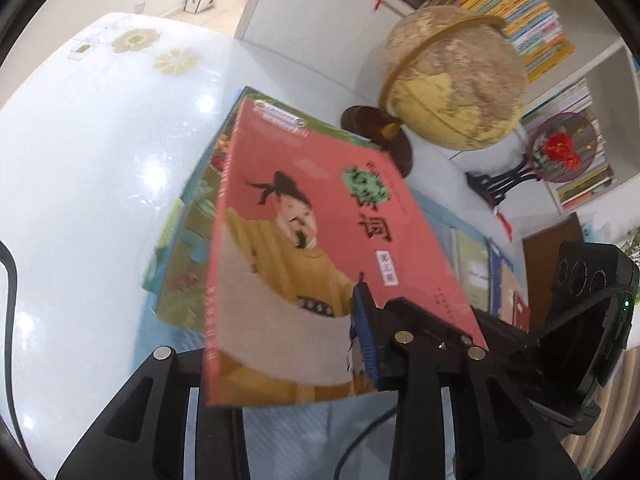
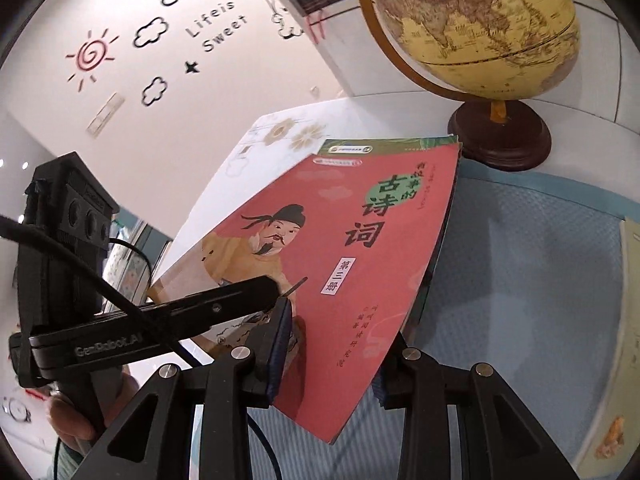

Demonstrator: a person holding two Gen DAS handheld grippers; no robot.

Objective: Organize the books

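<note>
Left wrist: one left gripper (image 1: 288,344) clamped narrowly on red book (image 1: 320,240), one green book (image 1: 188,248) beyond the jaws underneath, one globe (image 1: 456,80) farther ahead.

Right wrist: one right gripper (image 2: 332,344) pinching the same red book's stack between its jaws; one globe beyond.

Probably reading room: bookshelves (image 1: 532,20), globe (image 1: 456,80)

Left gripper (image 1: 288,344) is clamping the pink book (image 1: 320,248) at frame centre, its blue pad lying on the cover. Green book (image 1: 188,248) is showing beneath. Globe (image 1: 456,80) is sitting upper right; right gripper (image 1: 580,332) is showing at right edge.
</note>
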